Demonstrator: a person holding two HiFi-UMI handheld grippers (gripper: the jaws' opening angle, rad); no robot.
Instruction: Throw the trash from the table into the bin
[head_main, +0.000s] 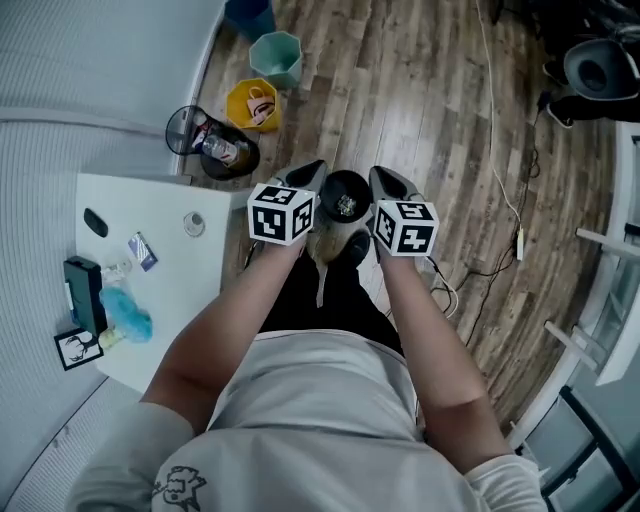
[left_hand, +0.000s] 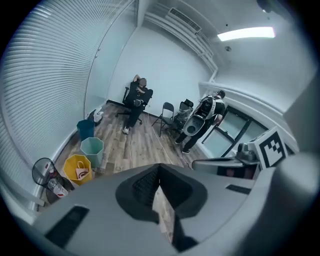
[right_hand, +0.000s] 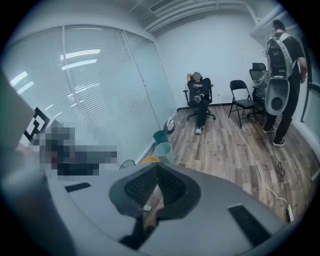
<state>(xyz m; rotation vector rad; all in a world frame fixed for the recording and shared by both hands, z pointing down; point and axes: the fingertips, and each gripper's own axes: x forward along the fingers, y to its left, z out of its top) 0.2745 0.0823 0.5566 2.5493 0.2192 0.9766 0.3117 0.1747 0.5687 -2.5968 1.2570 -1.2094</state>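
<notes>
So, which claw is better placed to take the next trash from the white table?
Left, probably. The table with the blue wad lies on the side of the left claw; the right claw is farther away. Both claws are shut.

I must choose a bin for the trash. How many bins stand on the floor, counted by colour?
Dark blue bin: 1
Pale green bin: 1
Yellow bin: 1
Black wire bin: 1
Total: 4

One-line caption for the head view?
Left claw and right claw side by side above the floor; table at left, bins beyond.
</notes>
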